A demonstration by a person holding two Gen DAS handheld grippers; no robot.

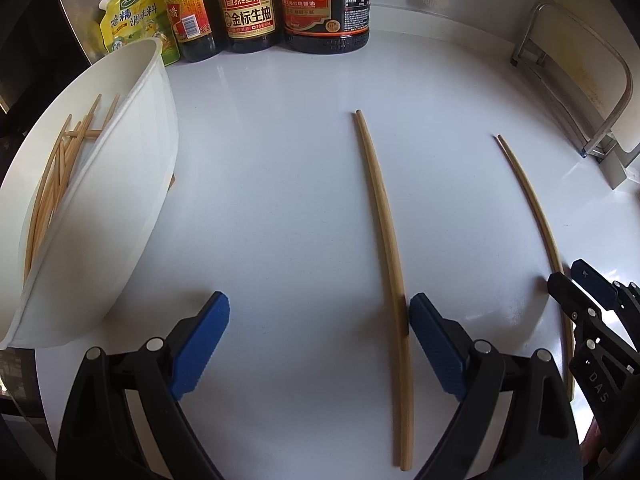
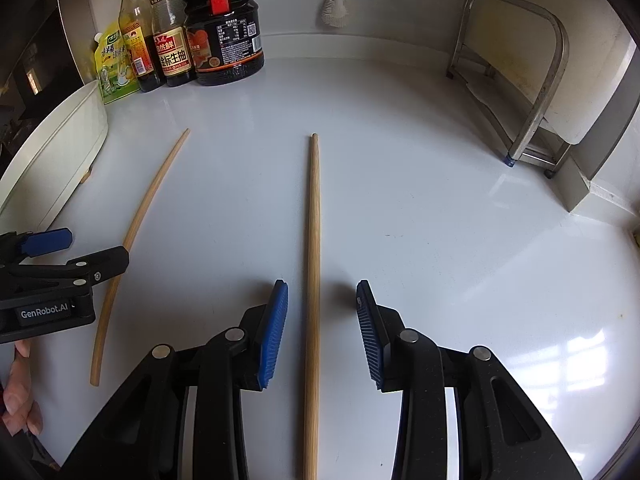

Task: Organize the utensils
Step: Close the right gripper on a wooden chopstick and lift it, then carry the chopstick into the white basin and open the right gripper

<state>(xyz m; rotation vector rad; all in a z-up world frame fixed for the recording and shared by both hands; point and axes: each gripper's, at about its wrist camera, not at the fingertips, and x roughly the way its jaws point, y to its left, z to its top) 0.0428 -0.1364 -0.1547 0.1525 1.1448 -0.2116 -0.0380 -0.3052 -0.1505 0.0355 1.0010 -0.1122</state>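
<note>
White countertop [image 1: 280,160], two chopsticks [image 1: 384,240], white tub [image 1: 120,200], sauce bottles [image 1: 248,4], metal rack [image 2: 532,92]

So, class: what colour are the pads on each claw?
Blue pads, ridged, on black arms; clearest in the right wrist view.

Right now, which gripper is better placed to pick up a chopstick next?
Right. The right gripper is open astride the right chopstick, pads clear on both sides. The left gripper is open, but the left chopstick lies beside its right pad, not centred.
</note>
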